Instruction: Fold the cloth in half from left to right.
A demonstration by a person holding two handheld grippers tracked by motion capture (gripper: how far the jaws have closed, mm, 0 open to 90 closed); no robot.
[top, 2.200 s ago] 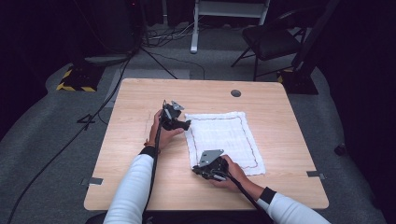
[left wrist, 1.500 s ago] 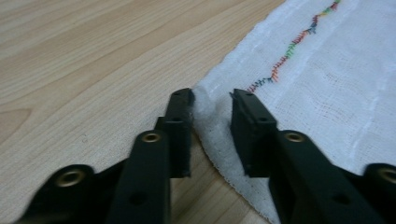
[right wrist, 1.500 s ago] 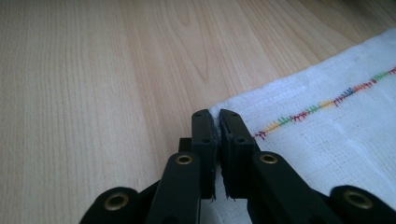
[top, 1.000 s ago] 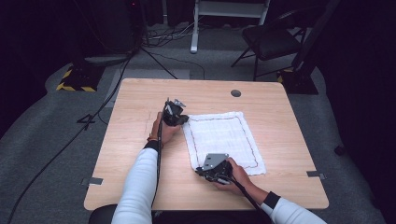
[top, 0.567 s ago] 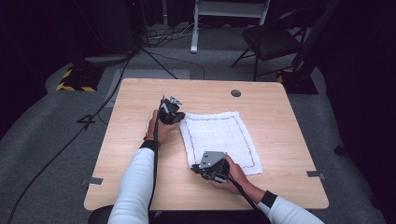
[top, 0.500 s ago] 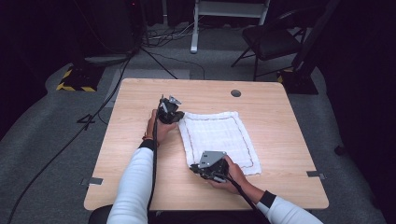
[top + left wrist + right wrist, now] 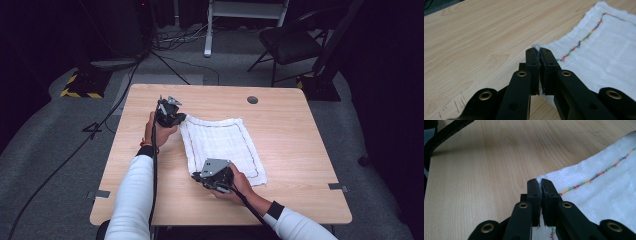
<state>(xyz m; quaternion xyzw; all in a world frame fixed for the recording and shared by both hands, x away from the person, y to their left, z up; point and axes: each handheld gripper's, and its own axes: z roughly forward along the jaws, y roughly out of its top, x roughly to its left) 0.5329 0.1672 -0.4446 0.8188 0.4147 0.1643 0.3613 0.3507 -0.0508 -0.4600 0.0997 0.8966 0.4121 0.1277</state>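
A white cloth (image 7: 222,145) with a rainbow-stitched border lies spread on the wooden table (image 7: 295,135). My left gripper (image 7: 176,118) is shut on the cloth's far left corner; in the left gripper view the corner of the cloth (image 7: 599,42) is pinched between the black jaws of that gripper (image 7: 538,52). My right gripper (image 7: 199,176) is shut on the near left corner, and in the right gripper view a white tip of the cloth (image 7: 604,185) pokes out above the closed jaws of that gripper (image 7: 539,181). Both corners are raised slightly off the table.
A round grommet hole (image 7: 252,99) sits near the table's far edge. The left gripper's cable (image 7: 153,165) runs along the left forearm. A chair (image 7: 292,42) and cables lie on the floor beyond the table.
Both grippers have drawn the cloth leftward across the table, lifting its left edge a little. The cloth now lies more to the left and slightly skewed.
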